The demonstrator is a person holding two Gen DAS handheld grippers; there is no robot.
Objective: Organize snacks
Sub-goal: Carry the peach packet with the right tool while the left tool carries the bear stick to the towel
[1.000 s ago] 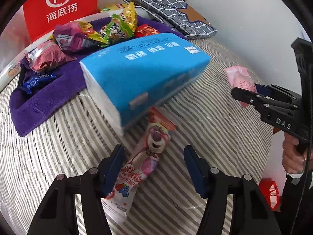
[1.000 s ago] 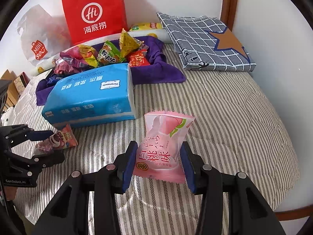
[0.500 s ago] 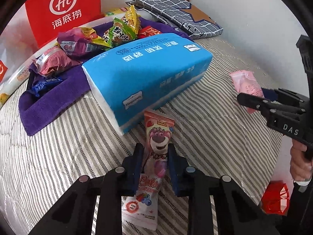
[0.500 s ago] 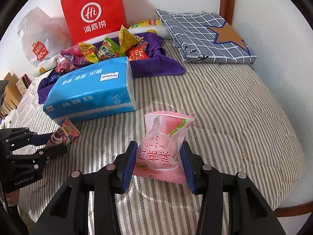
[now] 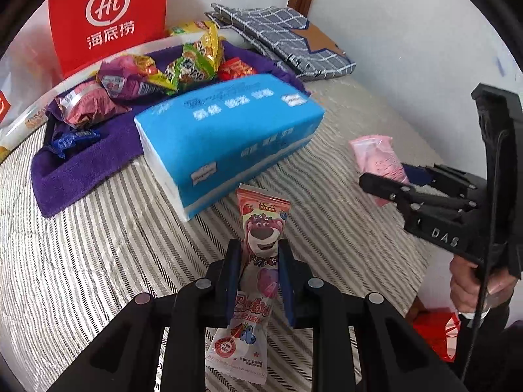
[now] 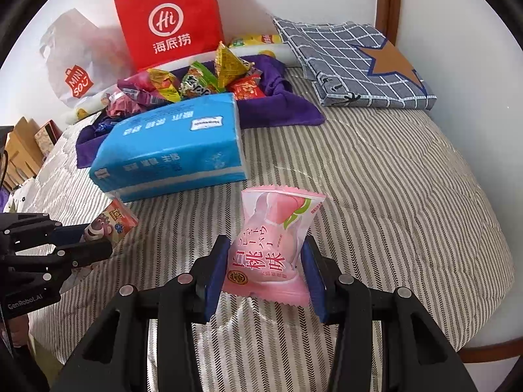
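Left wrist view: the left gripper point(image 5: 258, 261) is seen with its jaws pressed shut on a long bear-printed snack packet point(image 5: 253, 274), held over the striped bed point(image 5: 98, 245) just near of a blue tissue pack point(image 5: 225, 137). Right wrist view: the right gripper point(image 6: 264, 271) is seen with its jaws part open and clamped on a pink peach snack bag point(image 6: 273, 245), to the right of the tissue pack. More snacks point(image 6: 196, 81) are piled on a purple towel point(image 6: 278, 107) at the far side, in front of a red paper bag point(image 6: 170, 16).
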